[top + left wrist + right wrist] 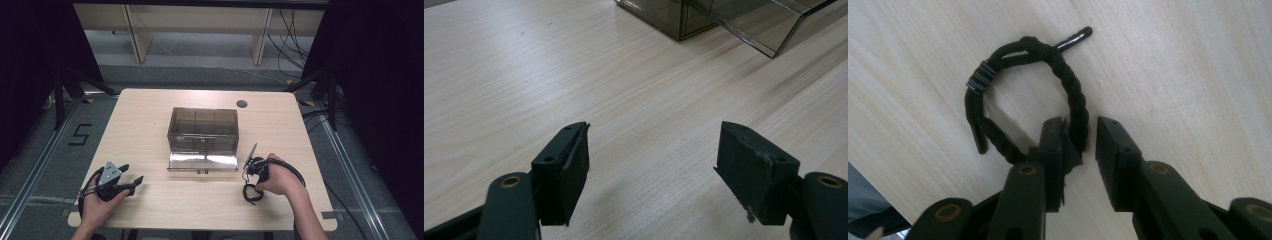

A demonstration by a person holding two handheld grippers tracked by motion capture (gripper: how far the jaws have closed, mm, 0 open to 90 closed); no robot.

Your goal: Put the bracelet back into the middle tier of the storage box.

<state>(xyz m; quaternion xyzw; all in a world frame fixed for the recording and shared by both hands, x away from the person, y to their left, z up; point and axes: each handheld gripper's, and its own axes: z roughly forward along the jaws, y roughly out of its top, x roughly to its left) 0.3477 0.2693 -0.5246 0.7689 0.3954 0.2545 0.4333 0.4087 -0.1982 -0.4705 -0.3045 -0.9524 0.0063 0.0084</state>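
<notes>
I see a see-through brown box point(203, 131) in the middle of the light wood desk point(150, 115), its front flap point(202, 161) folded down open.

One sign can be read: a black figure "5" point(80, 135), built from straight strokes like tape, stands on the grey floor point(45, 165) at the left of the high view, just beside the left edge of the pale wooden table point(150, 115). Nothing legible shows on the smoky transparent plastic box point(202, 131) in the middle of that table, and the two gripper views carry no letters, labels or numbers that can be made out.
</notes>
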